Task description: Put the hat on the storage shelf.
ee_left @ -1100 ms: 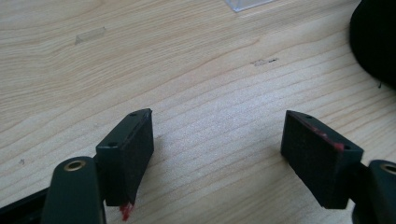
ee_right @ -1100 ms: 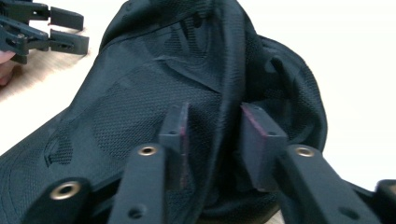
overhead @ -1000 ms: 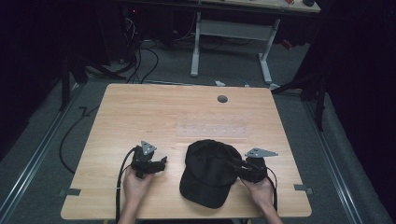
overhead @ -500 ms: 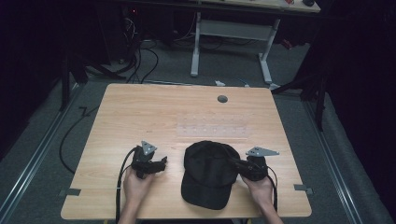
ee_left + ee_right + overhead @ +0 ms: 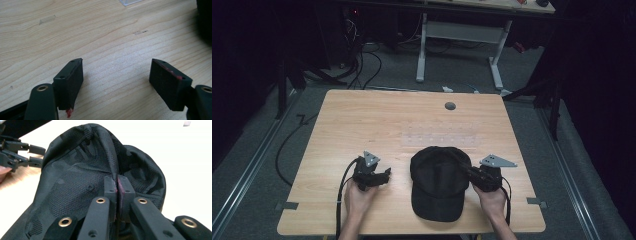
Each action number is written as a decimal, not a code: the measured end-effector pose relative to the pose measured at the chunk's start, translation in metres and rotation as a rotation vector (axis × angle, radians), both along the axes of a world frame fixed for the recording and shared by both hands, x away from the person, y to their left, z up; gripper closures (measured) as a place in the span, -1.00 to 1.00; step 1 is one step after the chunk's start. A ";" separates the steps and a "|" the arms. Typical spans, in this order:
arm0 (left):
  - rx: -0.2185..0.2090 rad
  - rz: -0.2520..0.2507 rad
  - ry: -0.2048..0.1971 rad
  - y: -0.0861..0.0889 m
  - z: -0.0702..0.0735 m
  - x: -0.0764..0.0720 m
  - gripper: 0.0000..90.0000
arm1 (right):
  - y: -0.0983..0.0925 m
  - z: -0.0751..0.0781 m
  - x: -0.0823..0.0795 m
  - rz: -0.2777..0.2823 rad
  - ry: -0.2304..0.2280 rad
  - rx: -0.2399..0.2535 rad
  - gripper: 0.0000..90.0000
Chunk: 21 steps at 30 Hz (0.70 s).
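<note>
- The black cap (image 5: 438, 182) lies on the table's (image 5: 362, 120) near edge, its right side pinched into a ridge by the right gripper (image 5: 117, 185), whose jaws have just closed on the fabric.
- The left gripper (image 5: 116, 75) rests just left of the cap, jaws spread over bare wood.
- The cap's dark folds hide the right gripper's pad tips in the high view.

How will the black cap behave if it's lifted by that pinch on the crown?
Likely floppy: the cap's mesh crown has bunched into a ridge where the right hand-held gripper pinches it. Probably light, being thin fabric. The brim looks flat and stiffer, so it may hang down and swing when lifted off the table.
</note>
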<state>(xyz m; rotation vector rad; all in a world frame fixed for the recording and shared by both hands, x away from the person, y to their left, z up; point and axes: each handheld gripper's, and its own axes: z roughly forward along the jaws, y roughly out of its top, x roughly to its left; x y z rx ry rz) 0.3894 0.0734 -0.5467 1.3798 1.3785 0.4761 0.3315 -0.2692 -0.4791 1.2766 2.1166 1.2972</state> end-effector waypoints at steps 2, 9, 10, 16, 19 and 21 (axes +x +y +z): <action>0.000 -0.001 0.001 0.000 0.000 0.000 -0.39 | -0.001 0.003 0.001 0.004 -0.005 0.005 0.94; -0.002 -0.012 0.004 -0.001 0.000 0.000 -0.45 | -0.003 0.013 0.004 0.022 -0.030 0.003 0.94; -0.002 -0.012 0.004 -0.001 0.000 0.000 -0.47 | -0.003 0.015 0.004 0.024 -0.028 0.002 0.94; -0.003 -0.026 0.014 -0.003 0.000 0.000 -0.58 | -0.003 0.024 0.006 0.053 -0.046 -0.009 0.94; 0.015 -0.059 0.037 -0.006 0.001 -0.001 -0.65 | -0.002 0.029 0.007 0.069 -0.050 -0.017 0.94; 0.020 -0.088 0.051 -0.008 0.002 -0.004 -0.66 | -0.002 0.033 0.007 0.082 -0.060 -0.016 0.94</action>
